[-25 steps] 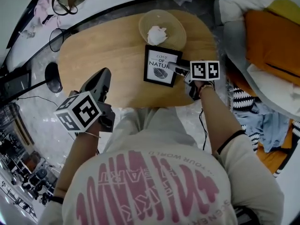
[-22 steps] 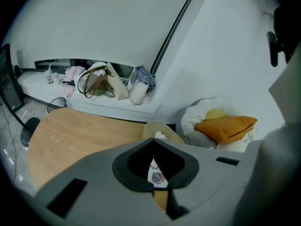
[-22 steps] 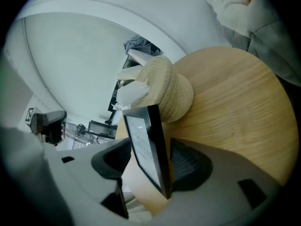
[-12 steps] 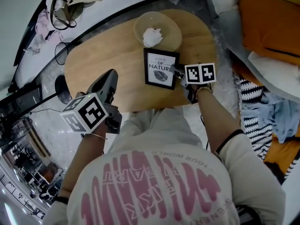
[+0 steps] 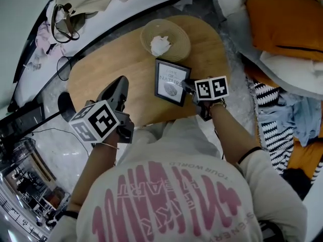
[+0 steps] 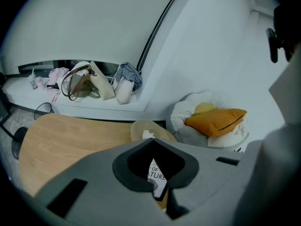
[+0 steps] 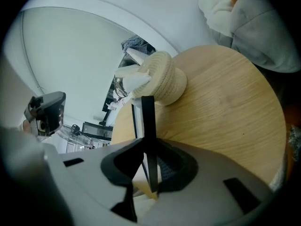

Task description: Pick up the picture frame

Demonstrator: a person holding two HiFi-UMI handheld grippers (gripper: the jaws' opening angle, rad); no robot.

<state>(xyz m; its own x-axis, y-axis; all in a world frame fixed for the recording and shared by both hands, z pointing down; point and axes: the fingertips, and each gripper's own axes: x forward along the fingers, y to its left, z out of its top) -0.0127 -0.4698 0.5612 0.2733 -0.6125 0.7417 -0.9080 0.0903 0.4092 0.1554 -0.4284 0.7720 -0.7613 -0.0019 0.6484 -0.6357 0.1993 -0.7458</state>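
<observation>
Plainly, the main risk in the head view is the thin hold. The right gripper [image 5: 189, 87] has the picture frame [image 5: 170, 81] by its right edge alone, over the middle of the wooden table [image 5: 111, 64]. We judge that the frame's weight hanging off to the left could make it swing or slide out of the jaws. The frame looks tipped up on its right side; we cannot tell whether its left edge is on the wood, and if it is, a level pull would drag it. The woven bowl [image 5: 165, 38] with crumpled white paper sits just beyond the frame's far edge, so a lift that drifts away from us could knock it. The right forearm reaches forward from the body, gripper angled down and to the left. The left gripper [image 5: 120, 88] hovers over the table's near left edge, pointing down and forward, well apart from the frame. In the left gripper view its jaws meet tip to tip with nothing between them, and the frame shows beyond. In the right gripper view the jaws have just been closing and now pinch the frame's black edge, which stands upright between the pads. They hold only near the border, so we think a twist of the wrist could lever it loose.
</observation>
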